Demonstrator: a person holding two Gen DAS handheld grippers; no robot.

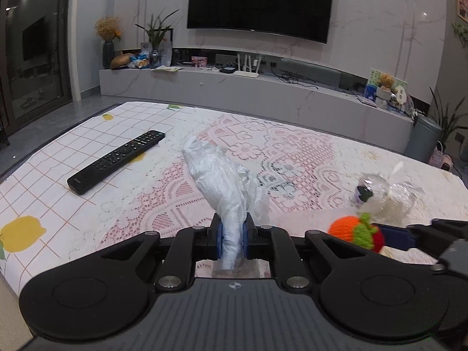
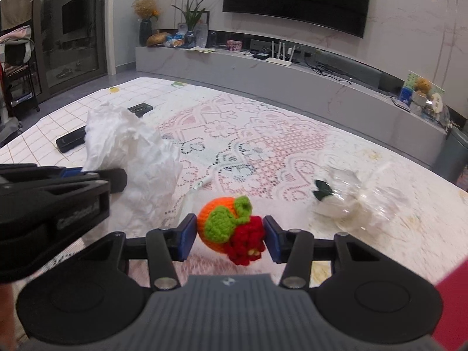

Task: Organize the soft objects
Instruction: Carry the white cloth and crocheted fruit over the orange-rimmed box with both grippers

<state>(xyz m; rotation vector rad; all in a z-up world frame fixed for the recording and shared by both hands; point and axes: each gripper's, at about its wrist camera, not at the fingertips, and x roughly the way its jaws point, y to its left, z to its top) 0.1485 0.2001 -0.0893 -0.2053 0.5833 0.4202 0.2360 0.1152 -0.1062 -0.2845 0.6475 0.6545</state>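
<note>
Between the blue pads of the left gripper [image 1: 233, 241] a bunched white plastic bag [image 1: 218, 181] is pinched at its neck, the jaws standing nearly closed on it, and the loose body of the bag is seen rising ahead of the fingertips. In the right gripper [image 2: 230, 238] a crocheted fruit toy [image 2: 231, 229], orange, green and red, is clamped between jaws set about half open, both pads being pressed against its sides.

The step in hand is judged to be the carrying of the toy toward the bag, so that it can be stowed inside. For that, the mouth of the bag would have to be found and spread, which is hard while the neck is squeezed shut; a regrasp at one edge is probably called for.

Beyond the right jaws and a little to their right, a crumpled clear wrapper [image 2: 348, 201] lies on the lace tablecloth [image 2: 248, 146], near but apart from the toy. Ahead and to the left of the left jaws a black remote [image 1: 117, 161] lies well apart. Between the two grippers open cloth is left for the approach, and the far table edge is well beyond both.
</note>
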